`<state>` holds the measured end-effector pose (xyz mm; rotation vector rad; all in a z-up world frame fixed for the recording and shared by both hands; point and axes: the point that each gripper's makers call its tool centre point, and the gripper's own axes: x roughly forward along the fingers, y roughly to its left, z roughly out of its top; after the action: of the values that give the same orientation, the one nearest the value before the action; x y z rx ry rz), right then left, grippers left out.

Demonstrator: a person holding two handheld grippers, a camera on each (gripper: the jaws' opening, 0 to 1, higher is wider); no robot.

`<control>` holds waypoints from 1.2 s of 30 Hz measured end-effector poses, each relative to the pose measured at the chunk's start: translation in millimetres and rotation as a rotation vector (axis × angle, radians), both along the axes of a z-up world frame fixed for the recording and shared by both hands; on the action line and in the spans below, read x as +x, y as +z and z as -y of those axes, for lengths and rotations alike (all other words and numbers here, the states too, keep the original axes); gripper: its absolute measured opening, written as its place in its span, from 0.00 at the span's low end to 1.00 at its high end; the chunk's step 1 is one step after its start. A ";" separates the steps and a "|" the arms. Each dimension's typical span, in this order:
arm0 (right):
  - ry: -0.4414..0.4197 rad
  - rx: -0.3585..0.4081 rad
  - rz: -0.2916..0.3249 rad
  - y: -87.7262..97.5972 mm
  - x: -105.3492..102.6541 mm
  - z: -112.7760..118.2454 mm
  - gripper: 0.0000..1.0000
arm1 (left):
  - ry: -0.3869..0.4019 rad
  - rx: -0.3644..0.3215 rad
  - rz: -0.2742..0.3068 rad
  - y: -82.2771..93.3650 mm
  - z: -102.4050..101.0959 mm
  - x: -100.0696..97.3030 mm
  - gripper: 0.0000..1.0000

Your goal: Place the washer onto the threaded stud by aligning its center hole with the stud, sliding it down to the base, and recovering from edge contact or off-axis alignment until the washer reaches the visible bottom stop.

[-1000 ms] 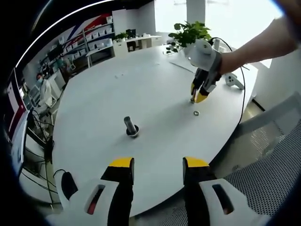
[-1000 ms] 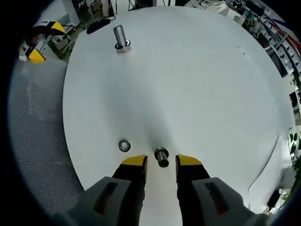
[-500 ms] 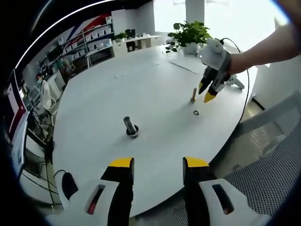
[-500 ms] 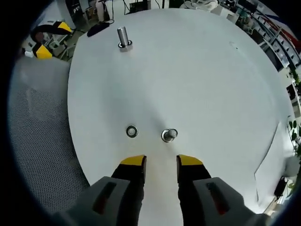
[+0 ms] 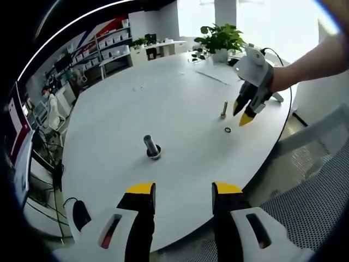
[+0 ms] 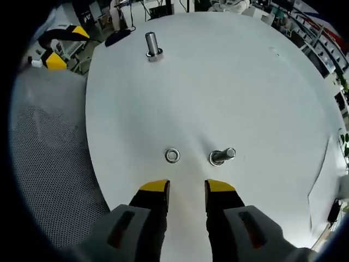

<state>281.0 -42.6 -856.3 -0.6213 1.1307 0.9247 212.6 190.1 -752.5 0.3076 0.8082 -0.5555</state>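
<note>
Broad white round desk (image 6: pixel 229 76) in an open office with shelving and a potted plant (image 5: pixel 221 39) beyond its far edge. Small silver washer (image 6: pixel 172 155) flat on the desk just beside the upright threaded stud (image 6: pixel 221 156), well apart from a larger bolt (image 6: pixel 152 46). Left tool (image 5: pixel 181 192) and right tool (image 6: pixel 186 188) both parted, gripping nothing.

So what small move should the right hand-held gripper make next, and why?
Probably ease forward and down over the washer to pinch it. The right hand-held gripper is open and holds nothing; the washer lies flat on the table just ahead of its jaws, apart from the small stud.
</note>
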 end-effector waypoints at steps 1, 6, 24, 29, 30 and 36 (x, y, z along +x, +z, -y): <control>0.001 0.001 -0.006 -1.6 -1.5 -3.0 0.28 | 0.001 0.001 -0.002 -0.2 -0.3 0.0 0.40; 0.001 0.008 -0.018 -6.2 -5.9 -14.0 0.28 | 0.008 0.002 -0.002 -0.3 -1.6 0.4 0.39; 0.109 -0.031 0.042 -9.7 3.8 -32.2 0.20 | -0.018 0.013 -0.023 -5.5 1.6 -3.2 0.39; 0.117 -0.016 0.021 -10.0 4.8 -34.2 0.16 | -0.019 0.013 -0.026 -6.0 1.6 -3.7 0.39; 0.129 -0.023 0.016 -10.8 5.6 -33.7 0.16 | -0.022 0.014 -0.027 -6.3 2.0 -4.0 0.39; 0.204 -0.094 -0.035 -10.6 3.7 -35.2 0.14 | -0.032 0.020 -0.025 -6.6 2.9 -3.8 0.39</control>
<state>284.8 -7.4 -866.8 -0.8109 1.1616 1.0645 208.8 187.3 -759.0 0.3324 0.8348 -0.5825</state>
